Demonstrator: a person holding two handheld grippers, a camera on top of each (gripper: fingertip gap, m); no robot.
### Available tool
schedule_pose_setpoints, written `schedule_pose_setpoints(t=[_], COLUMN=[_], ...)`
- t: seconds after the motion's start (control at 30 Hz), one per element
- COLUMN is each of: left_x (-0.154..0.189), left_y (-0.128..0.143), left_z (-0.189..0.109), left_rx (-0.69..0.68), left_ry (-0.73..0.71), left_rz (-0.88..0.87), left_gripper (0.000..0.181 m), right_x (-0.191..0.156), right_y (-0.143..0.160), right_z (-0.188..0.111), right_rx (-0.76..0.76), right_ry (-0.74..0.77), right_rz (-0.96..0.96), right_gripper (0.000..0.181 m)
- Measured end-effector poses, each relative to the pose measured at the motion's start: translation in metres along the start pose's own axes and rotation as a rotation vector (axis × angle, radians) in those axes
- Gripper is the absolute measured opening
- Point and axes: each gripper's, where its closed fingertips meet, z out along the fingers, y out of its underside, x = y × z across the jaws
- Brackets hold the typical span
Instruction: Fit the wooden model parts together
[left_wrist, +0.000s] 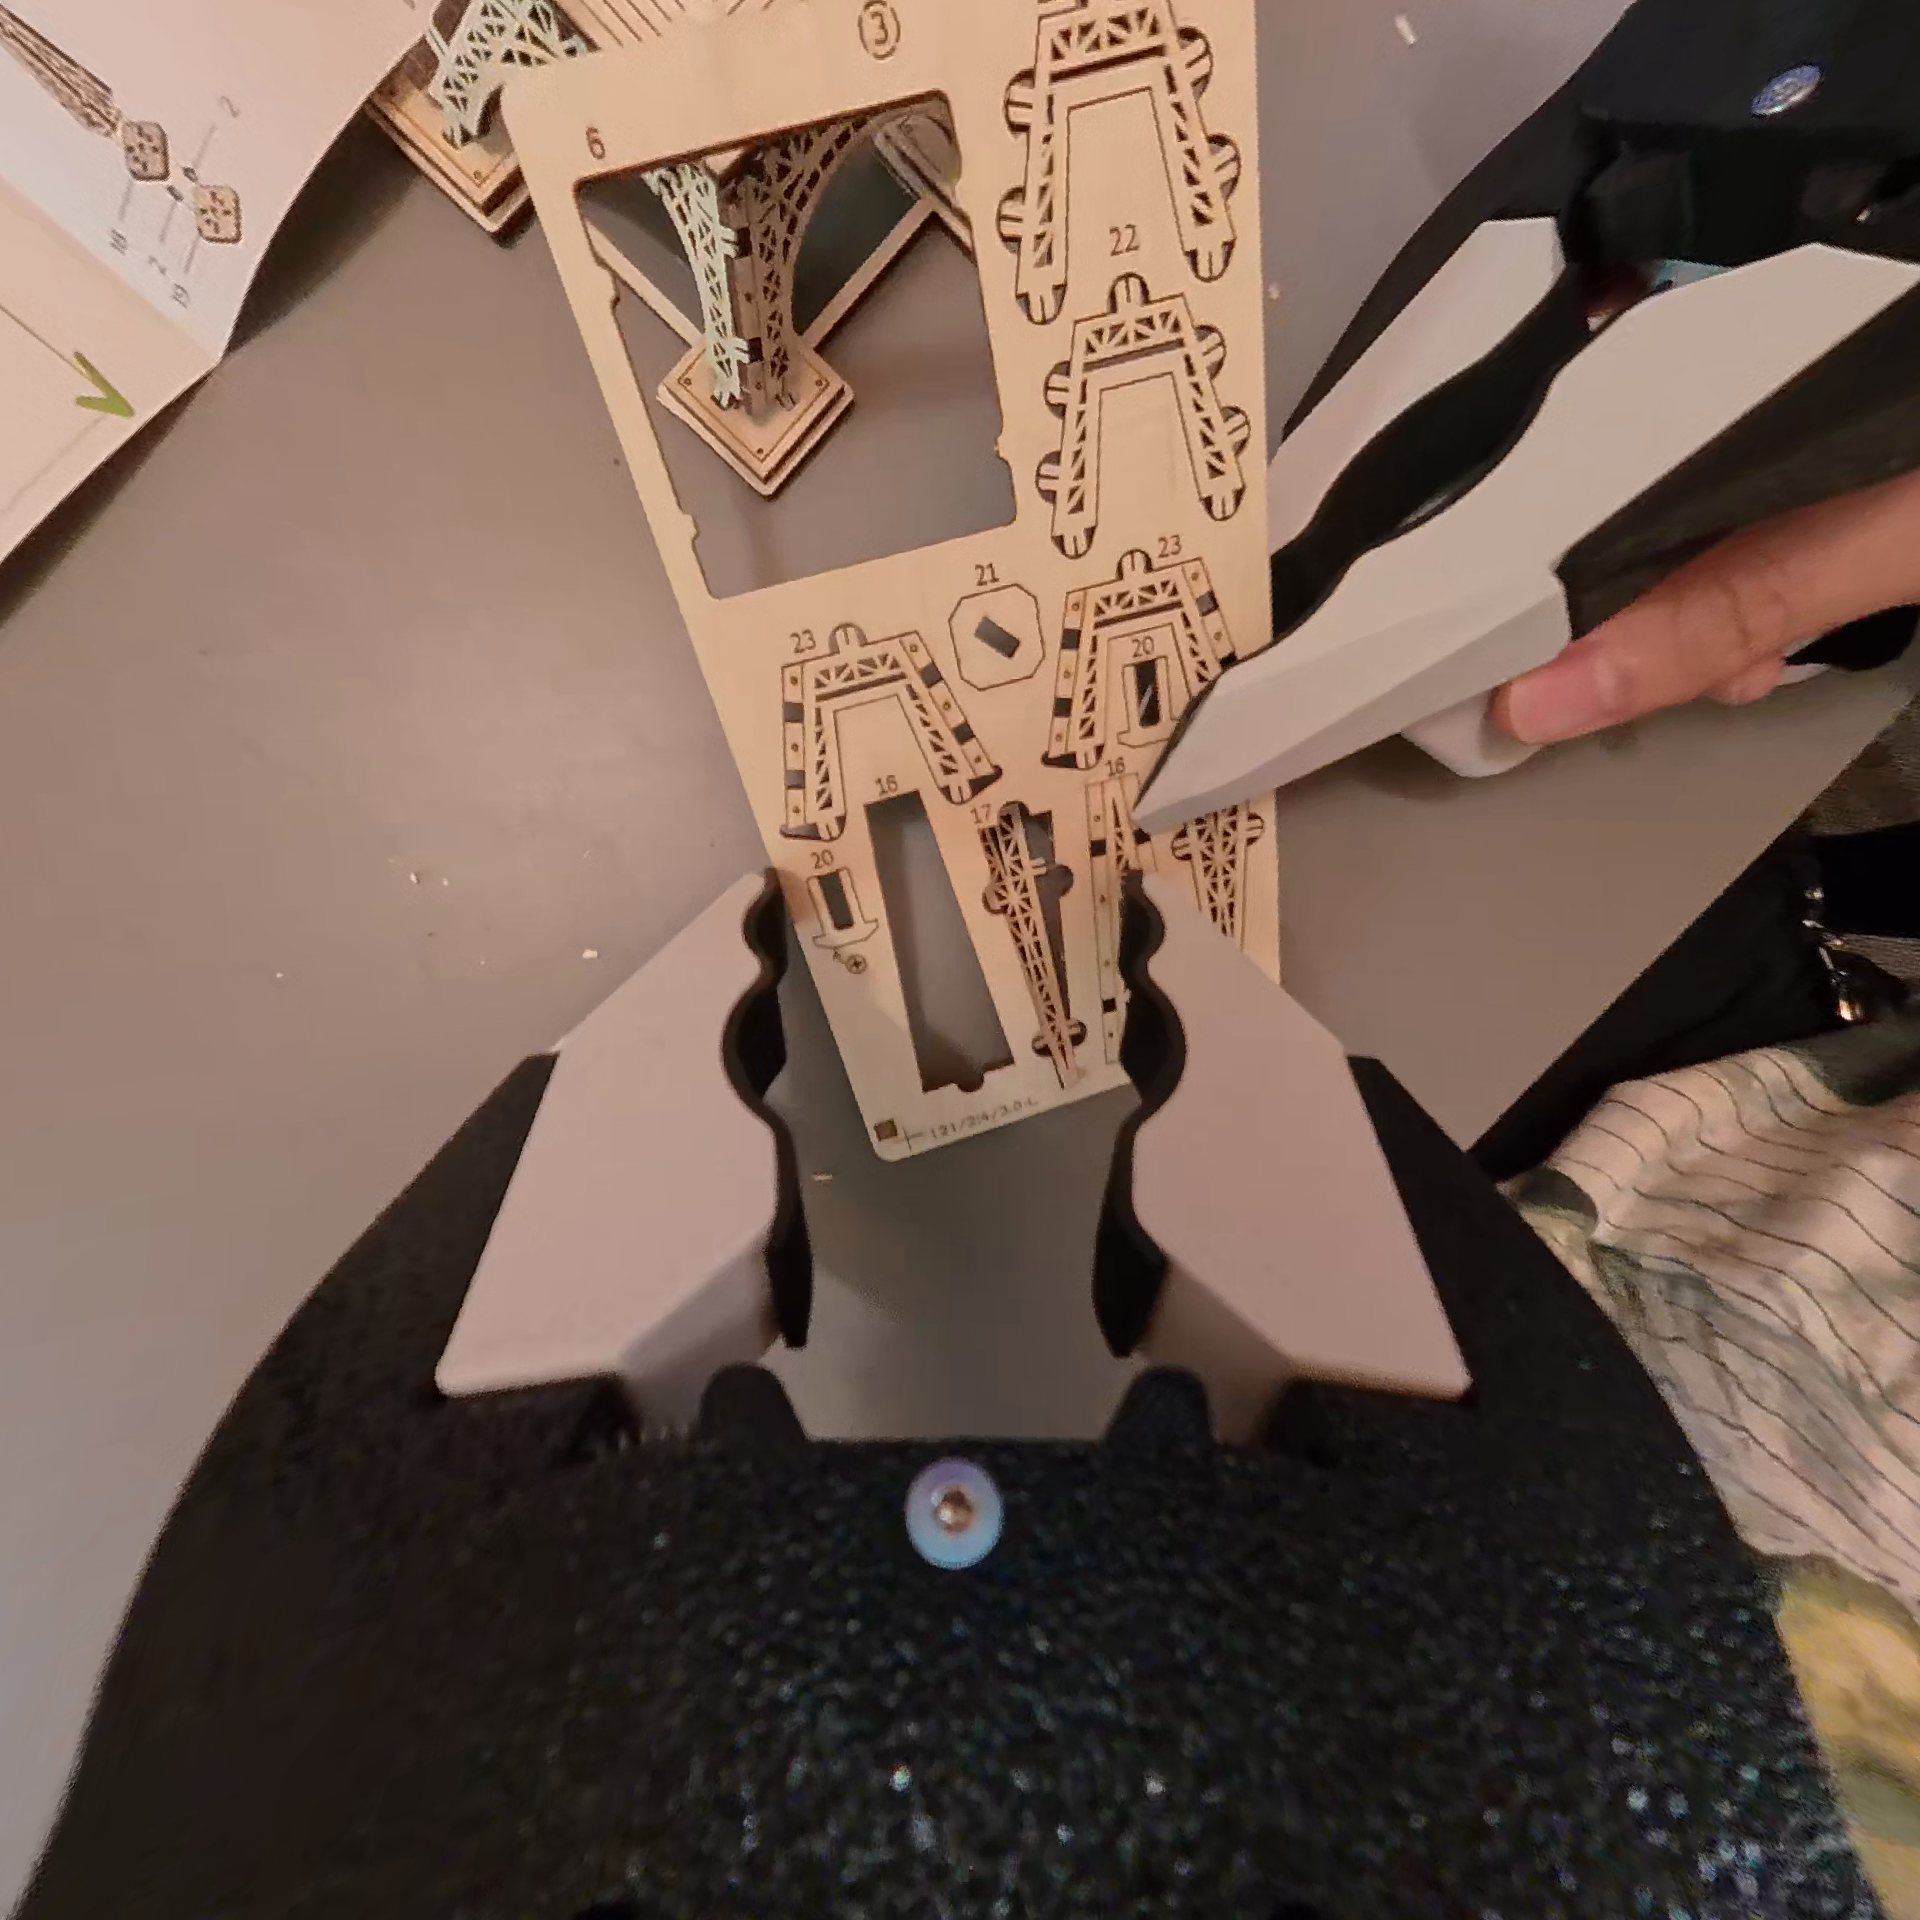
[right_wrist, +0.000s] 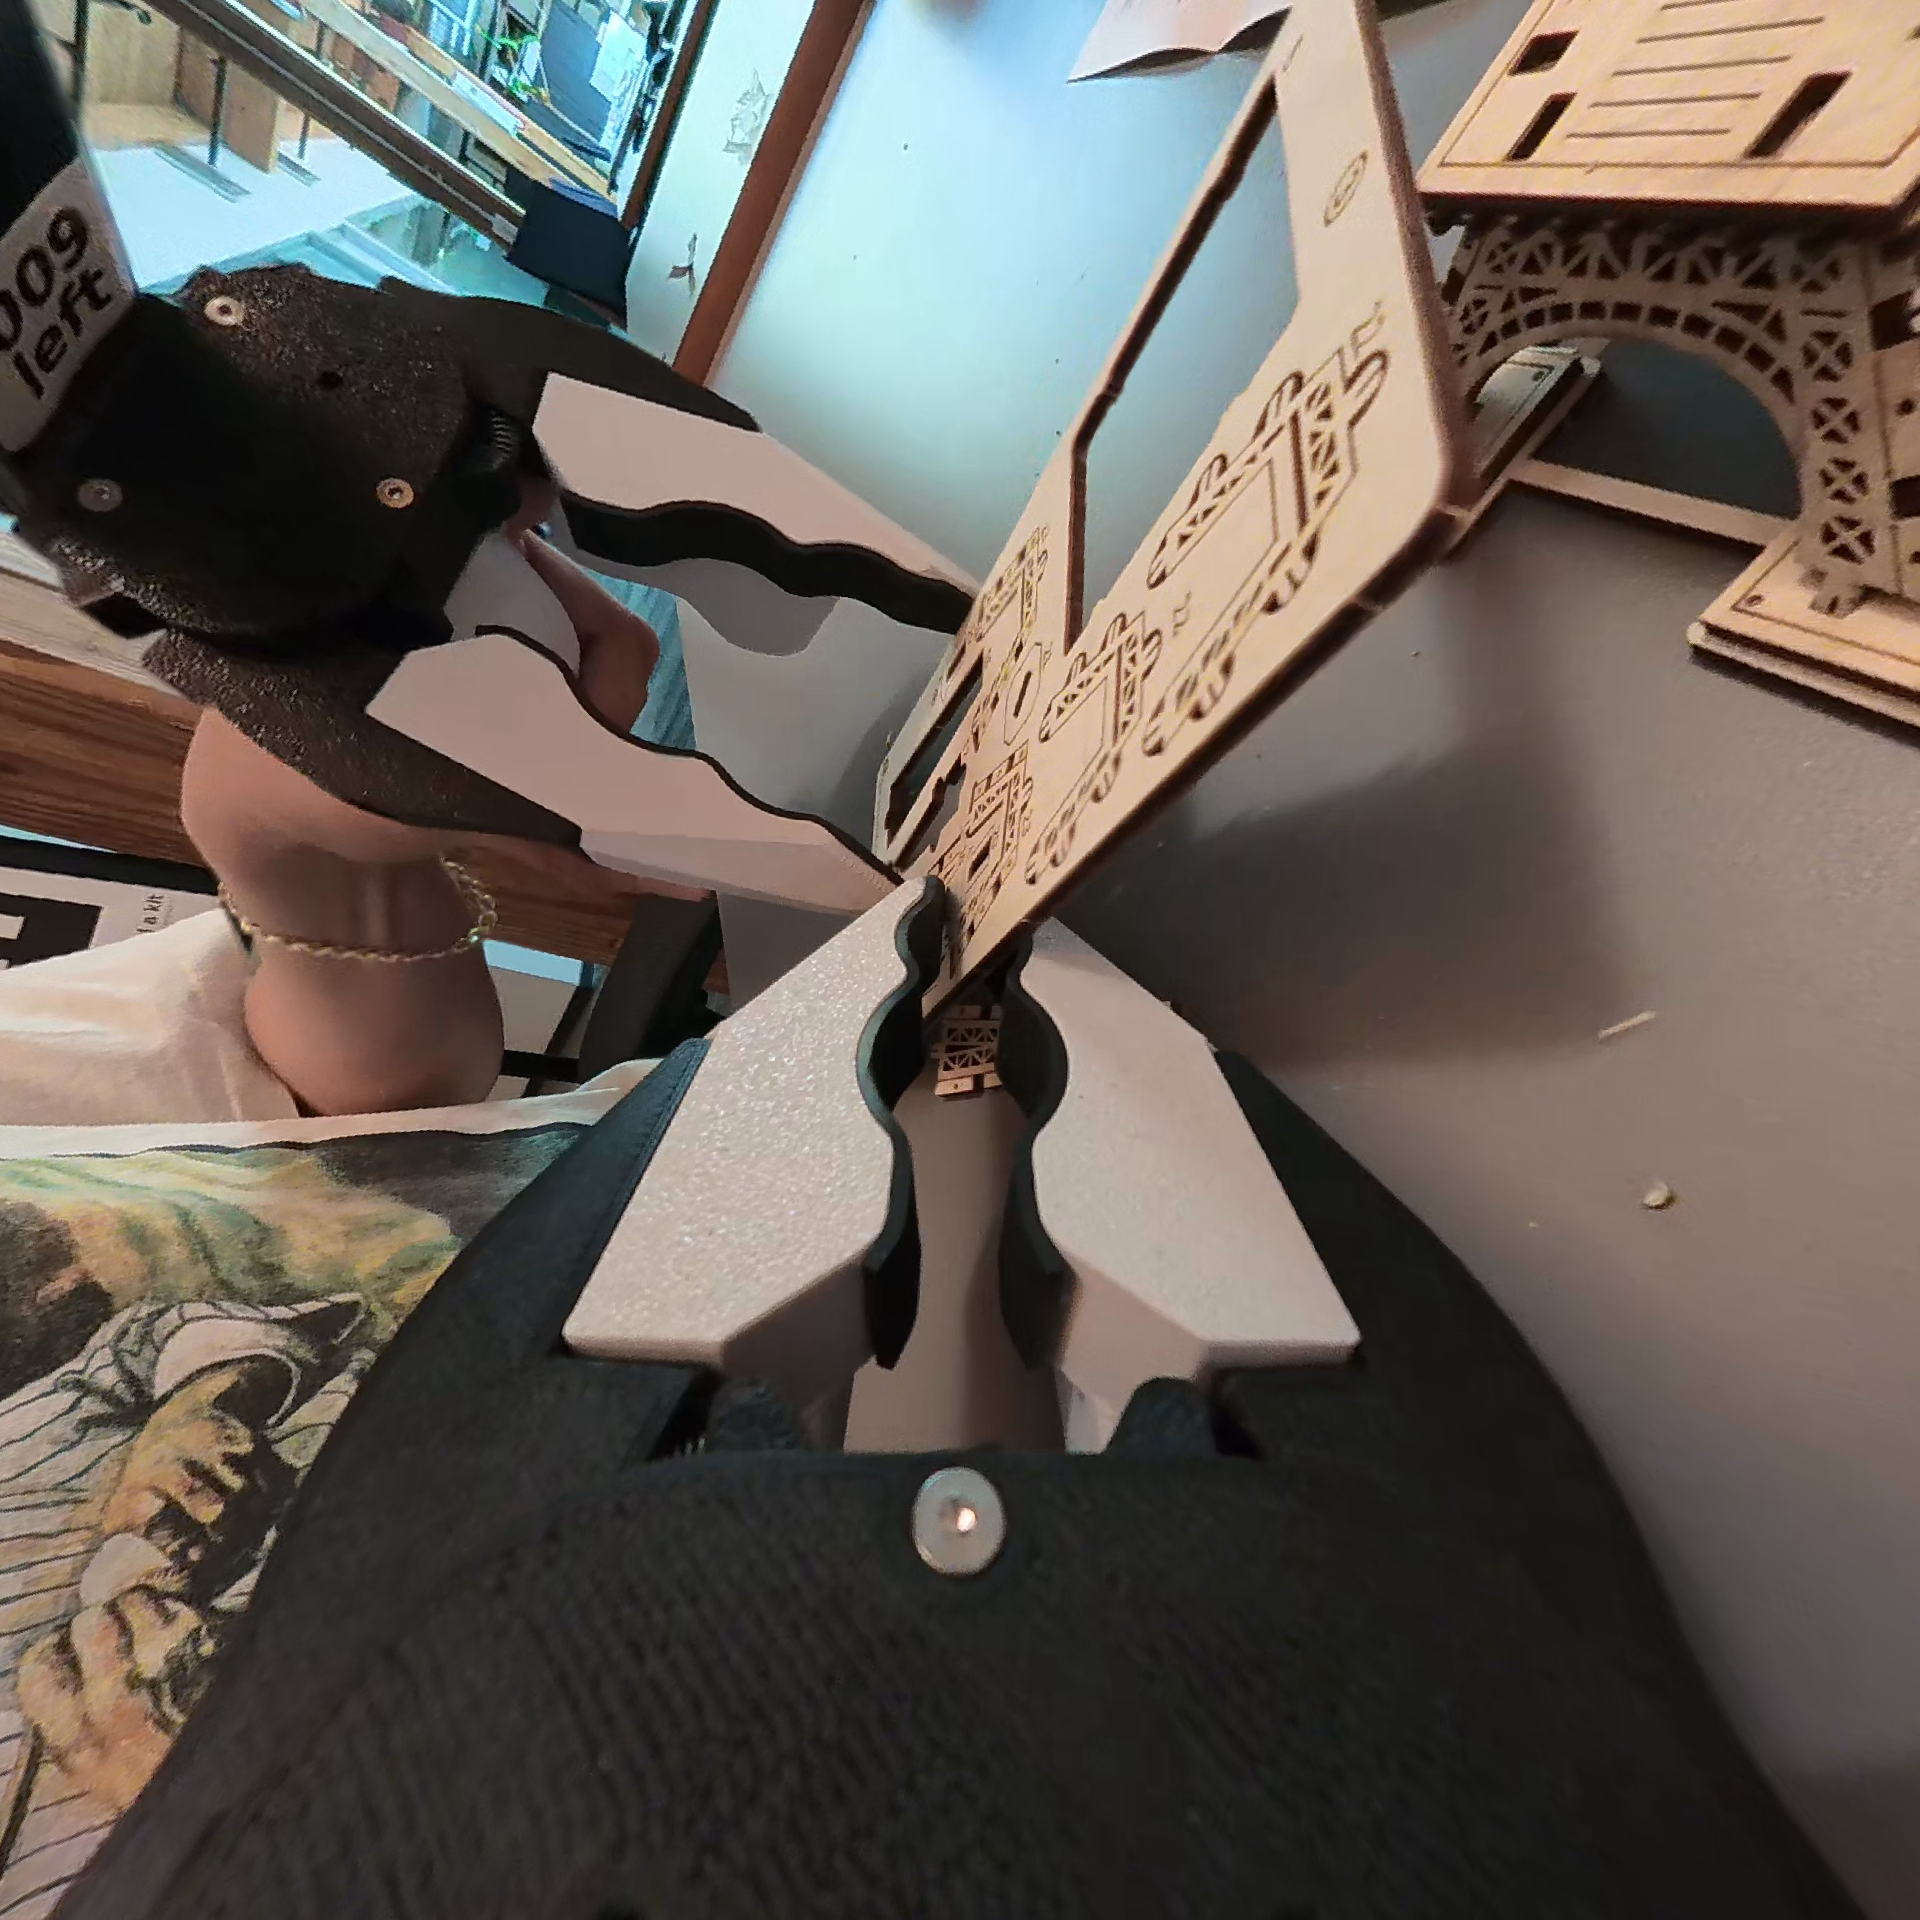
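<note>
In the left wrist view, the left gripper (left_wrist: 951, 894) is nearest, its two fingers (left_wrist: 665, 1132) spread wide apart with nothing clamped between them; the near end of the laser-cut wooden parts sheet (left_wrist: 914, 582) shows in the gap between them, though whether a pad touches it cannot be told. The sheet is raised off the grey tabletop (left_wrist: 312, 831) at a tilt, and carries tower-shaped lattice pieces along with several empty cut-outs. From the right, the right gripper (left_wrist: 1164, 800) reaches in with its fingers pinched onto the sheet's lower right edge; a person's finger (left_wrist: 1662, 665) lies under its body. In the right wrist view that gripper (right_wrist: 971, 935) clamps the sheet (right_wrist: 1226, 520) edge between its tips, and a small lattice piece (right_wrist: 966, 1049) sits between the fingers just behind the grip. Farther off, seen through the large cut-out, stands the partly built wooden tower model (left_wrist: 748, 312) on its stepped base. A printed instruction sheet (left_wrist: 94, 291) lies at the far left.
</note>
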Motion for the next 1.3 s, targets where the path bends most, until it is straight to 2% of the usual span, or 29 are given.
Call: schedule_pose_setpoints(t=[0.13,0.23,0.5,0.8,0.9,1.0,1.13,1.2,1.3], left_x=[0.001,0.001,-0.002,0.004,0.001,-0.002,-0.003,-0.003,0.001], left_y=[-0.003,-0.008,-0.009,-0.006,-0.008,-0.009,-0.009,-0.009,-0.011], left_z=[-0.004,0.0,-0.001,0.001,0.002,0.002,0.002,0.001,-0.001], left_rx=[0.088,0.168,0.192,0.169,0.181,0.206,0.205,0.2,0.211], left_ry=[0.038,0.146,0.244,0.234,0.21,0.231,0.241,0.25,0.302], left_rz=[0.055,-0.073,-0.153,-0.071,-0.077,-0.085,-0.078,-0.08,-0.109], left_gripper=[0.063,0.066,0.062,0.062,0.064,0.057,0.055,0.055,0.06], right_x=[-0.006,-0.007,-0.009,-0.01,-0.014,-0.016,-0.007,-0.002,-0.007], right_y=[-0.002,-0.002,-0.002,-0.001,-0.004,-0.01,-0.016,-0.017,-0.016], right_z=[-0.002,-0.002,-0.002,-0.001,-0.004,-0.008,-0.01,-0.009,-0.009], right_rx=[0.014,0.017,0.014,0.012,0.031,0.077,0.117,0.113,0.107], right_ry=[-0.052,-0.056,-0.071,-0.076,-0.101,-0.123,-0.072,-0.032,-0.063], right_rz=[-0.016,-0.02,-0.02,-0.025,-0.031,-0.026,-0.01,-0.004,-0.024], right_gripper=[0.004,0.004,0.002,0.003,0.019,0.033,0.019,0.002,0.001])
